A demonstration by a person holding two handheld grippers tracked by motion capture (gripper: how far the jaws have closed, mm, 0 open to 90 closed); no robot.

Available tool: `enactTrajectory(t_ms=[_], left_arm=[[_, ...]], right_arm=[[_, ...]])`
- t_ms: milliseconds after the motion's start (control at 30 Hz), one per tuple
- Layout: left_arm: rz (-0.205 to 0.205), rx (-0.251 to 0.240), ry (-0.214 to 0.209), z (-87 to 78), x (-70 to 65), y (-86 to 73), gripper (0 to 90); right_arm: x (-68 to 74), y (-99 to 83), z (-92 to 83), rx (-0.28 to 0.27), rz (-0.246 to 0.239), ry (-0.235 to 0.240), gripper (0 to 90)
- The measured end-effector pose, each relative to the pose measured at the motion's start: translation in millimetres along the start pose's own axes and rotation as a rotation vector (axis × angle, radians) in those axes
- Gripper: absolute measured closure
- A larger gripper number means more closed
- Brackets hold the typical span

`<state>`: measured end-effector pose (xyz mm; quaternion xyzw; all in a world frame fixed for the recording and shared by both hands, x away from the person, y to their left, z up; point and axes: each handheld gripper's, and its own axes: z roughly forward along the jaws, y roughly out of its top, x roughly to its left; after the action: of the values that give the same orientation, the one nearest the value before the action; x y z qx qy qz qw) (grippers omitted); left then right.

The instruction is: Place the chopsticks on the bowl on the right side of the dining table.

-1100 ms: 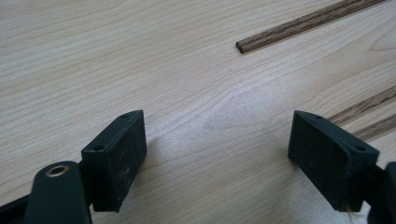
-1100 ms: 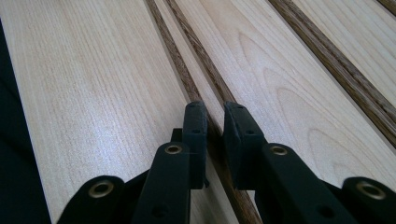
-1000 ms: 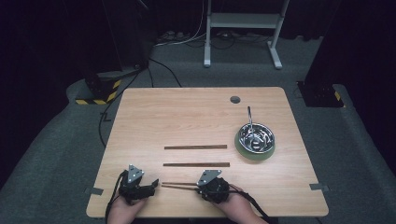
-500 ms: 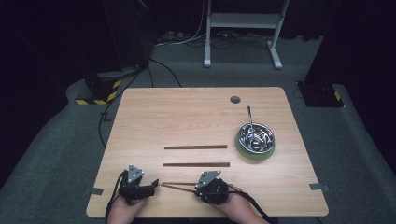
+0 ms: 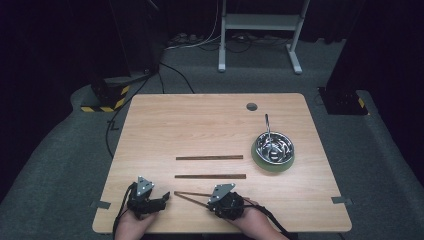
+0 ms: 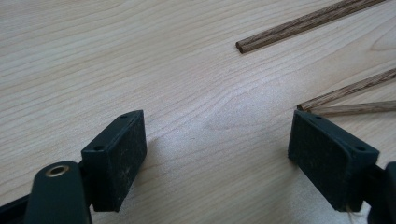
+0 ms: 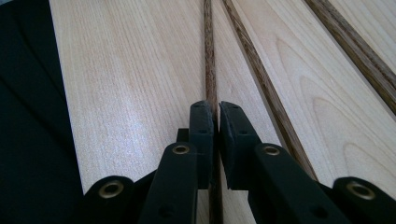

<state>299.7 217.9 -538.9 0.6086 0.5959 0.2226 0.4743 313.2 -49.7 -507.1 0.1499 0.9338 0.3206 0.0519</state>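
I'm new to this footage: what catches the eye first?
The right hand-held gripper at the table's near edge, shut on a thin wooden chopstick. Beside it the left hand-held gripper rests open. At the right, a steel bowl holds utensils.

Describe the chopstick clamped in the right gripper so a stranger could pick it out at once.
Start at the wooden table, near edge, well left of the green bowl. The right gripper is shut on one dark wooden chopstick. Unlike its loose neighbour lying alongside, its shaft runs between the jaws.
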Motion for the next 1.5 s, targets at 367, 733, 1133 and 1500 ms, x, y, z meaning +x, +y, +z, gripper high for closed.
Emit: enactTrajectory(t_ms=[367, 733, 1133, 1500], left_arm=[[0.000, 0.000, 0.000, 0.0, 0.0, 0.0, 19.3], [0.000, 0.000, -0.001, 0.0, 0.1, 0.0, 19.2], [0.000, 0.000, -0.001, 0.0, 0.1, 0.0, 19.2], [0.005, 0.004, -0.006, -0.1, 0.2, 0.0, 19.2]], right_arm=[[-0.1, 4.4, -6.5, -0.010, -0.011, -0.019, 83.0], [-6.0, 3.2, -18.3, -0.028, 0.008, -0.059, 83.1], [-16.2, -1.5, -37.5, -0.052, 0.036, -0.107, 83.3], [-31.4, -7.6, -59.0, -0.082, 0.078, -0.166, 83.6]])
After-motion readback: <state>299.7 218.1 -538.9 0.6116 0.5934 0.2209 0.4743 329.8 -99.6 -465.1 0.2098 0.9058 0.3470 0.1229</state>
